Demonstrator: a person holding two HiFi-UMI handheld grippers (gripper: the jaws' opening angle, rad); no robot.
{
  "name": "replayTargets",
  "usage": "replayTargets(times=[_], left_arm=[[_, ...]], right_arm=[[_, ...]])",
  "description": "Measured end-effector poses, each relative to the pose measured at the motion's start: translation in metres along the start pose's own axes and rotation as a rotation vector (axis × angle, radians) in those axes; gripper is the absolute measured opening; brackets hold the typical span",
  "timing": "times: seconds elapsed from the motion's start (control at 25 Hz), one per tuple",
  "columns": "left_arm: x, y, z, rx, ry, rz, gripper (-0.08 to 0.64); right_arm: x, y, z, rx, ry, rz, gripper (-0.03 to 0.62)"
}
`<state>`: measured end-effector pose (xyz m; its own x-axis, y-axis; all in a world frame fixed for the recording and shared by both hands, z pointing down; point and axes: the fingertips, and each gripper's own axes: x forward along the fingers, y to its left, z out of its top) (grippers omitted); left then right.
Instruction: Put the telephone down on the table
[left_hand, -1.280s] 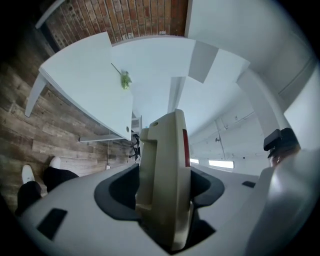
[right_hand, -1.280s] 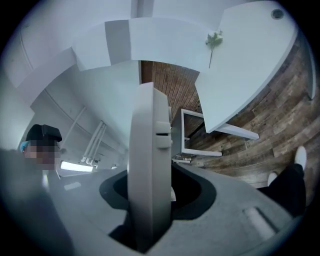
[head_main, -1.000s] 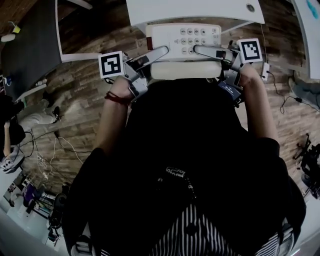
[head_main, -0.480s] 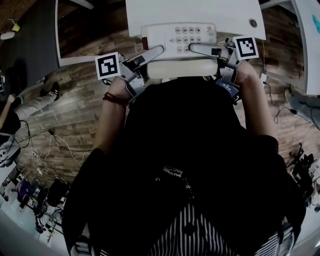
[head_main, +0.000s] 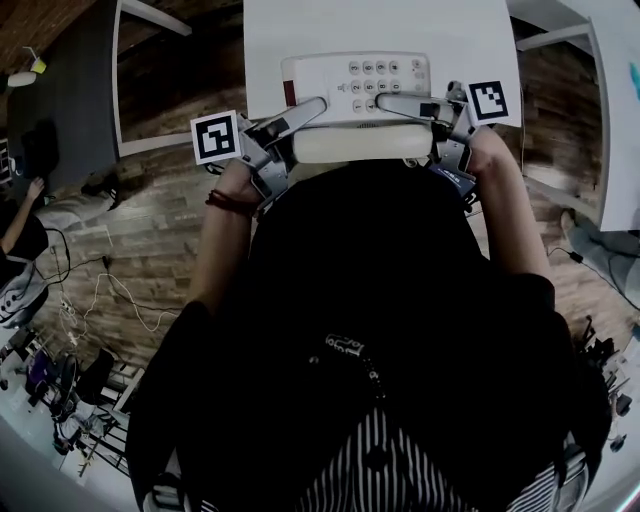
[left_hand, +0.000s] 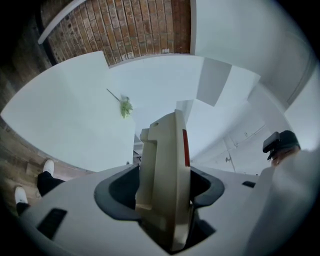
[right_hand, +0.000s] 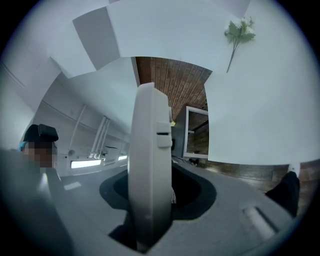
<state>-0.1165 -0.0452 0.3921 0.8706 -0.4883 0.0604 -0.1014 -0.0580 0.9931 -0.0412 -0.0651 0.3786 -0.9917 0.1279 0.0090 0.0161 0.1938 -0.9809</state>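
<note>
Cream telephone (head_main: 360, 78): left gripper (head_main: 316, 104), right gripper (head_main: 388, 99) (jaws tight)

Looks like an open office or lab workroom. Shows a white tabletop (head_main: 300, 30) standing on a wood-plank floor (head_main: 160, 200), loose cables (head_main: 140, 310) trailing across the boards, and another person (head_main: 15, 245) seated at the left edge.
</note>
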Motion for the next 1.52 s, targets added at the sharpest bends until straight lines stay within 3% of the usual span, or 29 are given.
replayTargets(times=[0.32, 0.52, 1.08, 1.52], left_arm=[[0.039, 0.000, 0.033, -0.034, -0.054, 0.046, 0.261], [0.100, 0.012, 0.051, -0.050, -0.052, 0.089, 0.261], [0.107, 0.011, 0.054, -0.085, -0.097, 0.169, 0.261], [0.142, 0.000, 0.084, -0.029, 0.028, 0.116, 0.261]], right_arm=[[-0.024, -0.013, 0.050, 0.020, 0.047, 0.030, 0.170], [-0.073, -0.037, 0.086, 0.050, 0.059, 0.060, 0.169], [-0.078, -0.046, 0.096, 0.084, 0.106, 0.104, 0.169], [-0.103, -0.036, 0.127, 0.041, -0.026, 0.067, 0.170]])
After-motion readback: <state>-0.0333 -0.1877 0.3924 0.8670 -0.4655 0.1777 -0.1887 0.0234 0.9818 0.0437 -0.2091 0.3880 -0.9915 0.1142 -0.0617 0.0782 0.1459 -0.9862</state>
